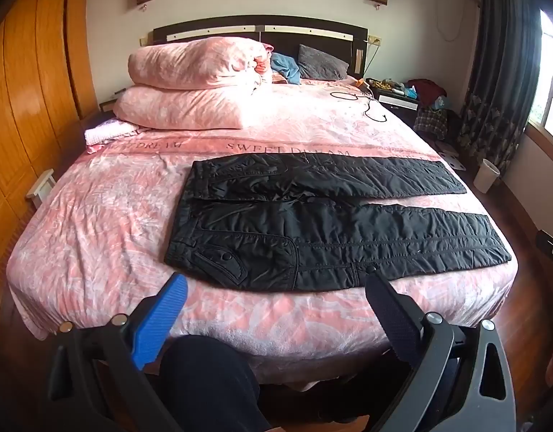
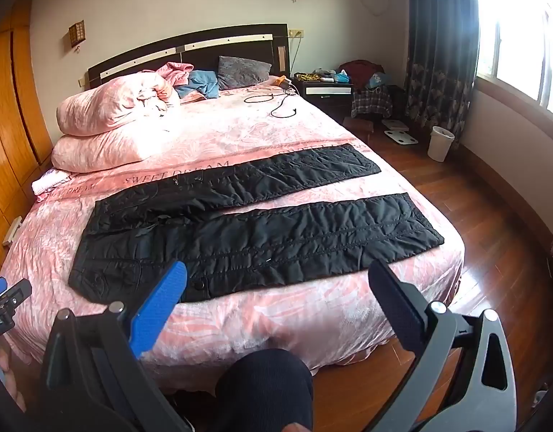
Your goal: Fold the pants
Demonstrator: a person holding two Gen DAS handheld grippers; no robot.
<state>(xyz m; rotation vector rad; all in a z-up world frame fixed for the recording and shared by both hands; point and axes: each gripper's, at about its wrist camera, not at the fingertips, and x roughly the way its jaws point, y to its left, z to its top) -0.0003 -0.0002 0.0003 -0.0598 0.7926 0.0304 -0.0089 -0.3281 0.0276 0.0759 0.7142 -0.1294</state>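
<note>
One pair of black pants [image 1: 312, 226] flat on bed [image 1: 96, 216], waist at 9, two legs toward 3; both grippers' [image 1: 276, 284] [image 2: 276, 280] jaws apart, seemingly empty

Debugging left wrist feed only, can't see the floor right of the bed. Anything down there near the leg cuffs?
Observer: Yes, a white bin stands on the wood floor beyond the cuffs of the pants, apart from the bed.
Operator: Right gripper state?
Observer: Right gripper is open, holding nothing, hovering over the bed's near edge by the near trouser leg.
Operator: Is my left gripper visible from there?
Observer: Only partly, the left gripper shows at the frame's left edge, beside the waistband end.
</note>
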